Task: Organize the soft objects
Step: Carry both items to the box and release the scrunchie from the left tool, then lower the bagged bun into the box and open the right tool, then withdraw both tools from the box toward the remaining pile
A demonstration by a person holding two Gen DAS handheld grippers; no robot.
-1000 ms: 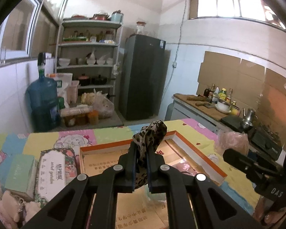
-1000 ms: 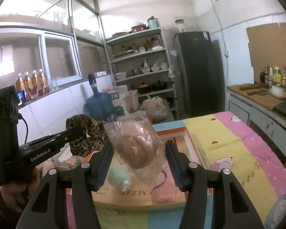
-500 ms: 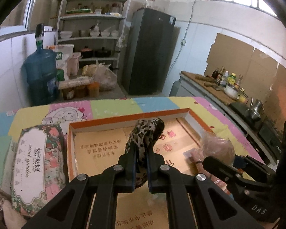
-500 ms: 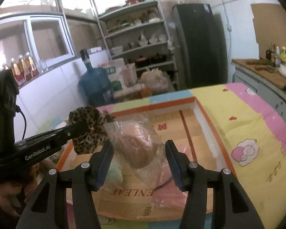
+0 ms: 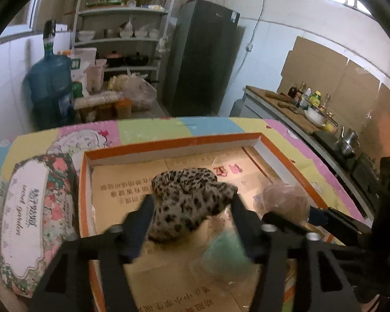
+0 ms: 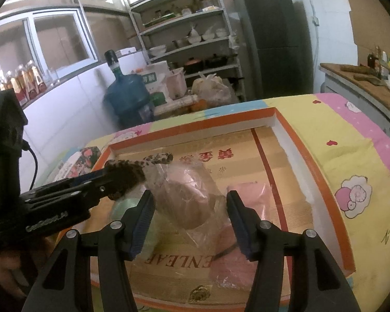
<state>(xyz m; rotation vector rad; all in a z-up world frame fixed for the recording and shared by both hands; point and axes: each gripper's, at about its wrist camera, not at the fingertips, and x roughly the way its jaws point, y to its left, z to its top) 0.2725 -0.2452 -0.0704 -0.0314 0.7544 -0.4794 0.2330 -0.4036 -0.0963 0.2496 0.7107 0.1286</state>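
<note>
Left gripper (image 5: 192,202): its jaws, clenched a second ago on the leopard-print cloth (image 5: 187,202), have just been opening, and the cloth now sits loose between the spread fingers, at frame centre, over the floor of the orange-rimmed box (image 5: 169,144). Judged from this, the cloth is being released into the box, so one soft item is nearly sorted. Right gripper (image 6: 189,208): jaws have widened slightly around the clear bag with a brown lump (image 6: 189,202); whether the pads still press on it cannot be told. A pink packet (image 6: 247,195) and a pale green bundle (image 5: 226,252) already lie in the box. The box rests on a pastel patchwork tablecloth (image 6: 338,156), with a floral tissue pack (image 5: 36,208) at left. Behind: a kitchen with shelves (image 5: 122,13), a dark fridge (image 5: 205,57) and a blue water jug (image 5: 52,83).
</note>
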